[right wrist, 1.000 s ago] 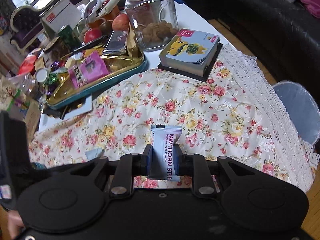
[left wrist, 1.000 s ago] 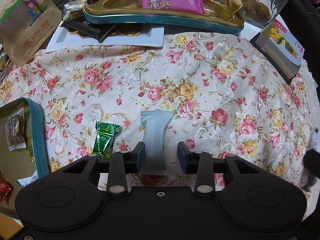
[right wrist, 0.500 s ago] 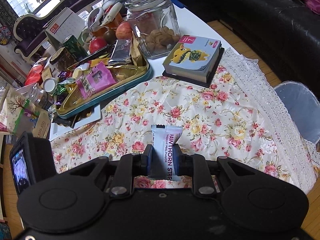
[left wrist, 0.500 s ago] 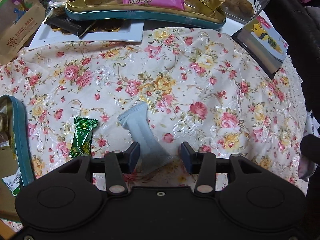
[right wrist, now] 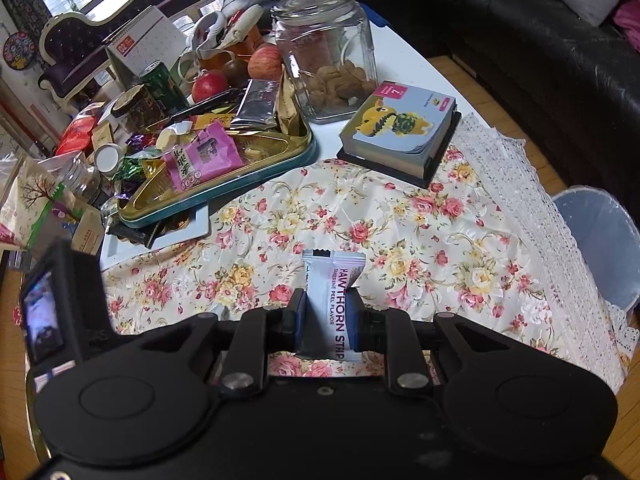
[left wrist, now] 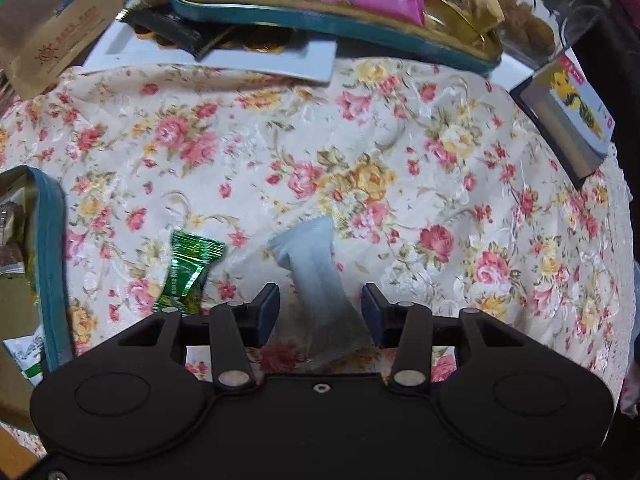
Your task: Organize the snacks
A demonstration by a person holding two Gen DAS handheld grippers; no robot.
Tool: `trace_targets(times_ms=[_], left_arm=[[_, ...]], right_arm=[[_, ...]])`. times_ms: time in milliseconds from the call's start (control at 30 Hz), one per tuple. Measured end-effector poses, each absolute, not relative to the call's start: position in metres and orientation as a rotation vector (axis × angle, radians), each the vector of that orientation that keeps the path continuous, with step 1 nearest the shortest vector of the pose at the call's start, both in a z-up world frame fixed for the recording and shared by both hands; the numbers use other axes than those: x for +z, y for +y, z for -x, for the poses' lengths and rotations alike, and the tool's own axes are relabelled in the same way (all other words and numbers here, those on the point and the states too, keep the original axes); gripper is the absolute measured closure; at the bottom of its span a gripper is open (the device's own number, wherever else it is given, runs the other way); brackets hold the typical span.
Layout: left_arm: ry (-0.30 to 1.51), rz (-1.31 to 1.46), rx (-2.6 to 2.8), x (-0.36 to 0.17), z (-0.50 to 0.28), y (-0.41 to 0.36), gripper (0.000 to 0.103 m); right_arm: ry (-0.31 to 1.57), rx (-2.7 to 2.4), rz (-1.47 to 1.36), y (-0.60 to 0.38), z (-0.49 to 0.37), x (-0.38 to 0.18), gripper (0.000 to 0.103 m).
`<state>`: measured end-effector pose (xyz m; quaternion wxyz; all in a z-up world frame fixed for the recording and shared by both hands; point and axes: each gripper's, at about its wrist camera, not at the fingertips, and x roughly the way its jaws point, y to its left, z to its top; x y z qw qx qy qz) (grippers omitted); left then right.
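My left gripper (left wrist: 320, 308) is open, its jaws on either side of a pale blue-white snack packet (left wrist: 316, 276) that lies tilted on the floral tablecloth (left wrist: 320, 140). A green foil candy (left wrist: 186, 276) lies just left of it. My right gripper (right wrist: 326, 320) is shut on a white hawthorn strip packet (right wrist: 332, 300) and holds it upright above the cloth. A gold tray with a teal rim (right wrist: 256, 176) at the back holds a pink packet (right wrist: 202, 156) and other snacks; it also shows in the left wrist view (left wrist: 320, 24).
A second teal-rimmed tin (left wrist: 50, 264) with snacks sits at the left edge. A glass cookie jar (right wrist: 326, 52), a board book (right wrist: 400, 128), a white flat tray (right wrist: 160, 236), fruit and cans crowd the back. A bin (right wrist: 600, 240) stands beyond the right table edge.
The left gripper has shifted over the pale packet, which now lies tilted between the open jaws. The right gripper has risen a little, still holding the hawthorn strip.
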<state>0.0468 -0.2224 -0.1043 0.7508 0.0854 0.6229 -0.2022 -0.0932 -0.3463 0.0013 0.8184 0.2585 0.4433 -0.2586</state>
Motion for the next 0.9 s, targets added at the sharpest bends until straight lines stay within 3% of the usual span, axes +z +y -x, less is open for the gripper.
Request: trace_targets(times_ms=[333,400,567,900], left_arm=[[1.371,-0.215,-0.426,-0.113,-0.041,-0.234,0.052],[1.374,-0.23,-0.45,-0.112,-0.041,-0.24,0.073],[1.426,-0.159,-0.459,-0.104,-0.042,-0.241,0.074],[1.272,-0.178,-0.467,-0.015,-0.041,-0.215,0.075]], right_arm=[[0.925,-0.544,-0.549,-0.345,0.093,0.008,0.082],[0.916,-0.541,-0.553,-0.346,0.093,0.01,0.082],[0.885,-0.565,-0.578,-0.353,0.096,0.019,0.082],[0.872,-0.605,-0.62,-0.36,0.094,0.02,0.082]])
